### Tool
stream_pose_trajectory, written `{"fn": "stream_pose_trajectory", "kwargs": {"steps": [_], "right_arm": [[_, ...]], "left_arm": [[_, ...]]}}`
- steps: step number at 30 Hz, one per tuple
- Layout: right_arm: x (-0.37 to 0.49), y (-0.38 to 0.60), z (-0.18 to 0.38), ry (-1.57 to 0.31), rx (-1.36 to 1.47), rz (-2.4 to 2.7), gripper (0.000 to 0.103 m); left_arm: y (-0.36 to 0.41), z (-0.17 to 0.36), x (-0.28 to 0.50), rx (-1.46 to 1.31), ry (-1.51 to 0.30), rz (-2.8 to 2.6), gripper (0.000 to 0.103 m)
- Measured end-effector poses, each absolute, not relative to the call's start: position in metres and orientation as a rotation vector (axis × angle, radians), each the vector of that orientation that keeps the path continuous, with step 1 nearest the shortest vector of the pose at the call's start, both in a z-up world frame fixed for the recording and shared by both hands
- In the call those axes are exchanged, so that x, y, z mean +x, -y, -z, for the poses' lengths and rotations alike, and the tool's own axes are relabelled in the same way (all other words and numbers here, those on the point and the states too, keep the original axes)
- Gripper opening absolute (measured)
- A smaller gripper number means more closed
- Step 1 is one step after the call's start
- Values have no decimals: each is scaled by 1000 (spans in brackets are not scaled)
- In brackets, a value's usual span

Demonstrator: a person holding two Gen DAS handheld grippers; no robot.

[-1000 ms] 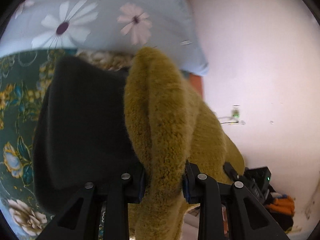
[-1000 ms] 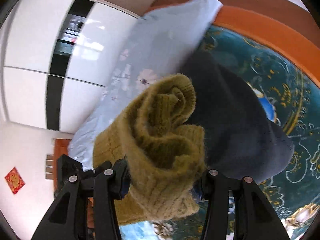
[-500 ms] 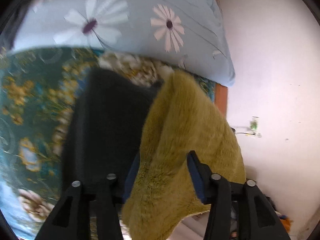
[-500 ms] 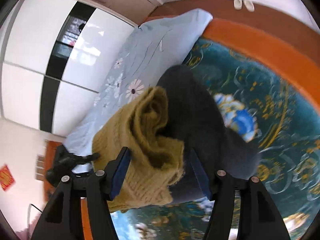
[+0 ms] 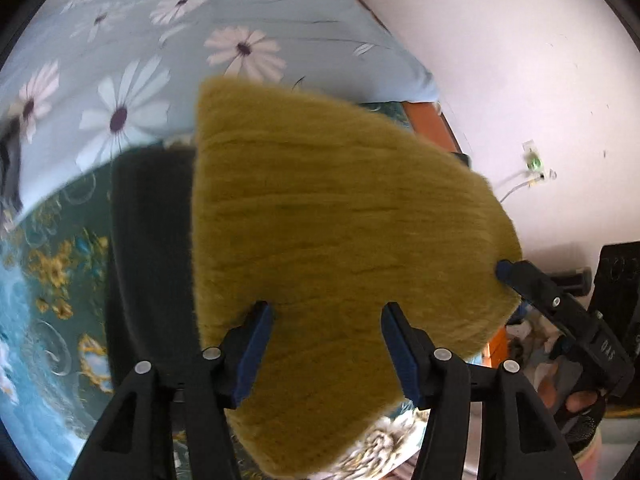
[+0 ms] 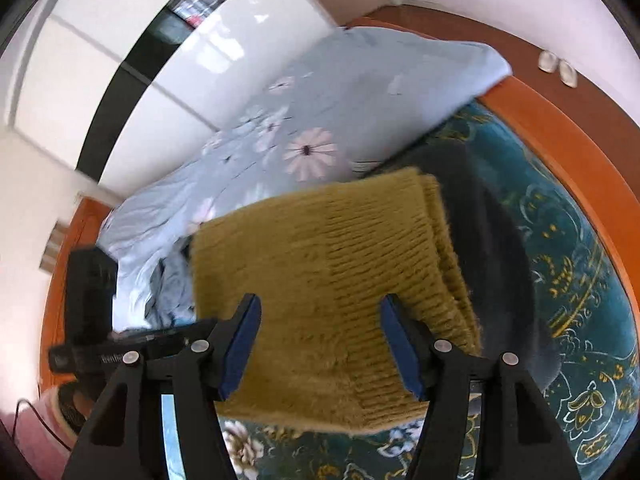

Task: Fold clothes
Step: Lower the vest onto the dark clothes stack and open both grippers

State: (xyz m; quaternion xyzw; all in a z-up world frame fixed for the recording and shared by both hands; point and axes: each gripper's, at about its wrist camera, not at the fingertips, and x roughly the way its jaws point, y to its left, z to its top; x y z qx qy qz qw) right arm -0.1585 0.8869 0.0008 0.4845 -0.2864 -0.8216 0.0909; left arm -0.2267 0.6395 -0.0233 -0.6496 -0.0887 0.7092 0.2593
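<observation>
A folded mustard-yellow knit sweater (image 5: 340, 240) lies flat, partly on top of a folded dark garment (image 5: 152, 240) on the teal floral bedspread (image 5: 48, 320). It also shows in the right wrist view (image 6: 328, 288), with the dark garment (image 6: 492, 240) under and to the right of it. My left gripper (image 5: 326, 340) is open, its jaws spread above the sweater's near edge. My right gripper (image 6: 320, 340) is open over the sweater's near edge and holds nothing. The right gripper's finger (image 5: 532, 280) shows at the sweater's right corner in the left wrist view.
A light blue daisy-print duvet (image 6: 320, 120) is bunched at the far side of the bed. The orange wooden bed frame (image 6: 560, 120) runs along the right edge. A white wall with a socket (image 5: 534, 160) is to the right. White wardrobe doors (image 6: 120, 60) stand behind the bed.
Both grippers have opened and let go of the sweater, which was bunched up in them. It now lies flat on the dark garment, and both grippers have drawn back.
</observation>
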Motion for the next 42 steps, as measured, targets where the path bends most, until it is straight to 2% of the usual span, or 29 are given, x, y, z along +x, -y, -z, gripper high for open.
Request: {"fn": "stream_pose_trajectory", "kwargs": {"steps": [4,13,18,21,26,37,42], "right_arm": [[-177,-890,10,827,1427,2458,63],[-211,-888,33,830,1456,2477,64],[-215,-882,38,758,1485,2502,65],[-213,-881,37,753,1492,2512,65],[-208,-877,22,697,1525,2522,66],[-154,-849,-28,555,1537,2562,66],[-121,-830,-30,541,1561,2530,67]], "left_arm": [[-645,34,-243,-1768,302,-1965,61],[-684,41,-263,-1745,54,-2035,63],[-686,46,-262,-1710,-22,-2030,66],[-679,50,-266,-1747,0,-2012,66],[-669,26,-253,-1744,15,-2037,66],[-619,-4,-184,-1751,107,-2079,66],[-604,-9,-146,-1732,80,-2129,75]]}}
